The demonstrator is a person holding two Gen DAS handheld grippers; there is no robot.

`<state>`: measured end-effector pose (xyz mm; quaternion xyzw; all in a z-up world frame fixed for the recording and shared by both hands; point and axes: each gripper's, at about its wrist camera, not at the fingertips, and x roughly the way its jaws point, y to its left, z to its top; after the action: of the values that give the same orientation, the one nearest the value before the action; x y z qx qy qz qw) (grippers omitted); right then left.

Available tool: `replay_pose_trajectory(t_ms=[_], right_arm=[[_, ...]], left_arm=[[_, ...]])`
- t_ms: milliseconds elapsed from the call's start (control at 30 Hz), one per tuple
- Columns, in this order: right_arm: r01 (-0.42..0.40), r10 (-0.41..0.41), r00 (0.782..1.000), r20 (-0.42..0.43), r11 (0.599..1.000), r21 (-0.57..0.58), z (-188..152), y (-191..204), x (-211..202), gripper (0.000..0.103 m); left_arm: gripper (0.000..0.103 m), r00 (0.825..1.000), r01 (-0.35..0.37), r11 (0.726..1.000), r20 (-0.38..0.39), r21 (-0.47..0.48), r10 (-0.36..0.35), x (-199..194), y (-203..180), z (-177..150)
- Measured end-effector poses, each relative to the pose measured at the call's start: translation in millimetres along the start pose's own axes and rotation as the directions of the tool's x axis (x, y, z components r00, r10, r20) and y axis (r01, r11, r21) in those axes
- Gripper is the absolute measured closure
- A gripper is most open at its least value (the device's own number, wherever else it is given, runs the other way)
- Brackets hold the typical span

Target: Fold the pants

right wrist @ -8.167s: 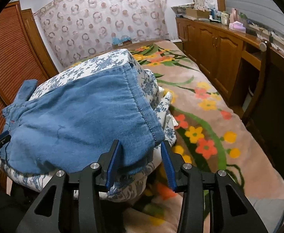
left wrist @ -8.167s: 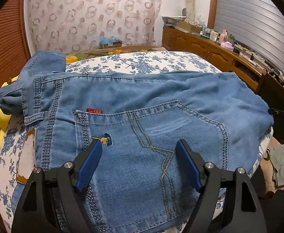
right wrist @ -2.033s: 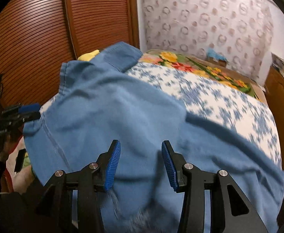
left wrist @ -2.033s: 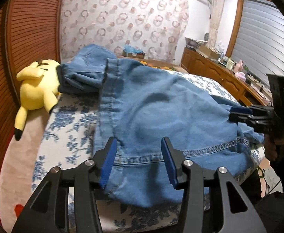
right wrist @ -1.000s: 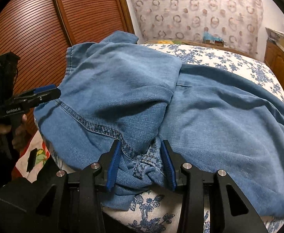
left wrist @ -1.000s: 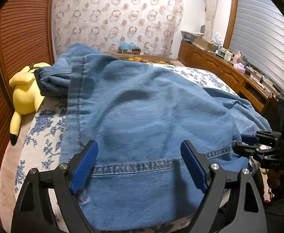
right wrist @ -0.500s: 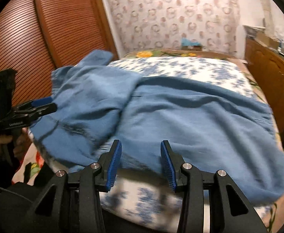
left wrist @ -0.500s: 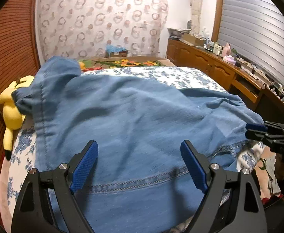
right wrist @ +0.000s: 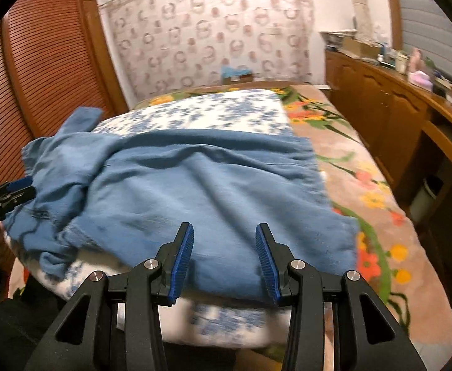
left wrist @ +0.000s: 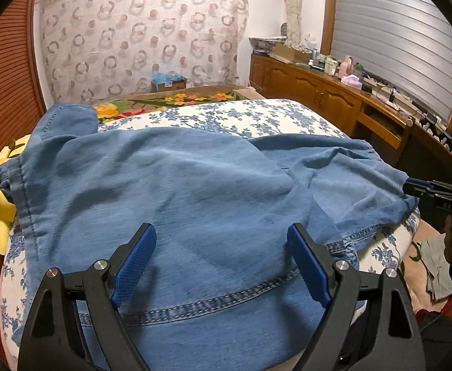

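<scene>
Blue denim pants (left wrist: 179,191) lie rumpled across a blue-flowered quilt (left wrist: 241,117) on the bed. In the left wrist view my left gripper (left wrist: 221,244) hovers over the stitched hem at the near edge, jaws wide open, nothing between the pads. My right gripper (left wrist: 424,185) shows at the right edge of that view, beside the cloth's far corner. In the right wrist view the pants (right wrist: 213,185) spread ahead, blurred; my right gripper (right wrist: 224,247) stands half open above their near edge, holding nothing. My left gripper (right wrist: 12,191) appears at the far left, by the bunched cloth.
A yellow plush toy (left wrist: 1,191) lies against the slatted wooden wardrobe (right wrist: 40,71) on the left. A flowered blanket (right wrist: 374,216) covers the bed to the right of the quilt. A wooden cabinet (left wrist: 334,99) with clutter runs along the right wall.
Both views have swung right across the pants. The right gripper, earlier over the bunched hem corner, now sits above flatter cloth farther right. Neither gripper's opening has changed.
</scene>
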<state>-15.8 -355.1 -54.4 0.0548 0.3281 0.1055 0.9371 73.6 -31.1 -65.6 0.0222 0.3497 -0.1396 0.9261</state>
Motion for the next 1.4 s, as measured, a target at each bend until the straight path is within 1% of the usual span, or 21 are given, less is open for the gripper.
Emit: replay_pose_trajectory(t_ms=[200,500,700,800,900,1067,1100,1133,1167,1233,1300,1400], right_arm=[[0.058,-0.058,0.998,-0.006,0.998,0.025,-6,-11,-10,0.06],[0.093,-0.092,0.995,-0.026,0.995,0.026,-8,-19,-6,0.059],[0.118,-0.115,0.993,-0.039,0.991,0.068,-11,-33,-4,0.059],[0.11,-0.106,0.993,-0.052,0.99,0.086,-11,-34,1,0.059],[0.078,-0.07,0.995,-0.076,0.991,0.108,-12,-36,5,0.059],[0.043,-0.033,0.997,-0.073,0.991,0.129,-9,-37,8,0.059],[0.034,-0.025,0.997,-0.071,0.991,0.132,-9,-38,8,0.061],[0.034,-0.025,0.997,-0.07,0.991,0.132,-8,-39,9,0.073],[0.045,-0.036,0.997,-0.066,0.99,0.131,-8,-40,8,0.078],[0.051,-0.045,0.998,-0.05,0.99,0.133,-7,-40,5,0.085],[0.041,-0.04,0.999,-0.012,0.991,0.13,-2,-36,-1,0.089],[0.042,-0.046,0.998,0.041,0.994,0.096,9,-23,-11,0.09]], left_arm=[[0.016,1.0,0.015,1.0,-0.014,0.011,-0.015,6,-7,1],[0.016,0.999,0.023,1.0,-0.024,0.012,-0.022,8,-9,-1],[0.016,0.999,0.029,1.0,-0.031,-0.002,-0.029,10,-7,-2],[0.016,0.999,0.031,1.0,-0.037,-0.001,-0.032,13,-7,-3],[0.016,0.999,0.034,0.999,-0.041,0.0,-0.034,14,-8,-5],[0.016,0.999,0.032,0.999,-0.033,-0.004,-0.032,12,-7,-6],[0.016,0.999,0.033,0.999,-0.031,-0.007,-0.033,11,-7,-7],[0.016,0.999,0.033,0.999,-0.03,-0.008,-0.034,10,-6,-8],[0.016,0.999,0.033,0.999,-0.028,-0.009,-0.033,9,-5,-9],[0.016,0.999,0.03,0.999,-0.023,-0.014,-0.031,6,-3,-9],[0.016,0.999,0.029,0.999,-0.014,-0.027,-0.029,3,0,-10],[0.016,1.0,0.022,0.999,-0.006,-0.043,-0.022,1,5,-12]])
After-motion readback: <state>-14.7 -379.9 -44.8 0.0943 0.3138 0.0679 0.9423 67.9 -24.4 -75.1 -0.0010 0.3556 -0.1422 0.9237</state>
